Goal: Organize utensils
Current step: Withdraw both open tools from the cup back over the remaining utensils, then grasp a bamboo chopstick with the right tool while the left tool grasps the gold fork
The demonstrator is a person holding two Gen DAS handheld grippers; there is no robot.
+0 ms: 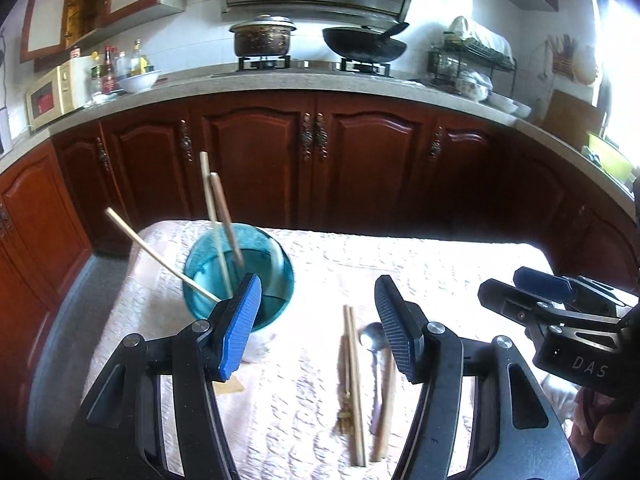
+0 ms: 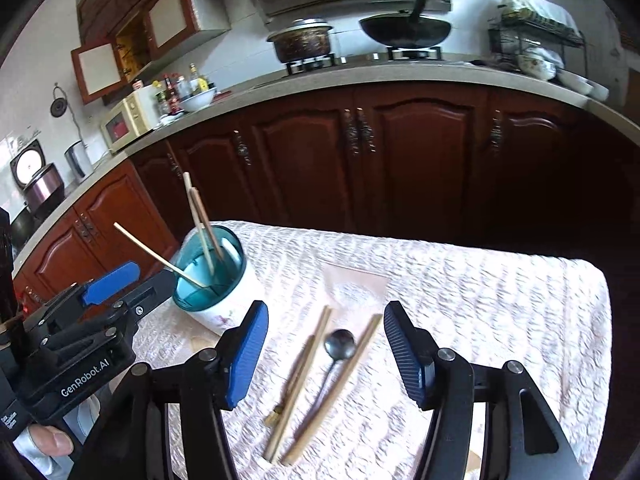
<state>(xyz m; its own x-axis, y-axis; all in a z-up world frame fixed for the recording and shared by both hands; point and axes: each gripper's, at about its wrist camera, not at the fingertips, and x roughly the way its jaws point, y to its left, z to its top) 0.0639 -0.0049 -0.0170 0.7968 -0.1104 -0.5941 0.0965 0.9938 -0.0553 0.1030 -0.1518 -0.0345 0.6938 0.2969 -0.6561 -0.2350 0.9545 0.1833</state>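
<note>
Just ahead, spoon [image 2: 339, 345] and chopsticks [image 2: 298, 384] between spread right hand-held gripper [image 2: 326, 350] fingers

Black grippers [image 2: 326, 348] — blue pads [image 2: 245, 360]; perhaps ribbed.

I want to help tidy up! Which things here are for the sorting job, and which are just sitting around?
For the job:
- blue holder cup, three sticks already inside
- loose chopsticks
- spoon
- both hand-held grippers, open: left, right

Just sitting around:
- pot
- wok
- microwave
- dish rack

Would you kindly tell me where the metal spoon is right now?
The spoon lies on the table cloth among loose chopsticks, right of the utensil cup, between the open right claw tips.
</note>
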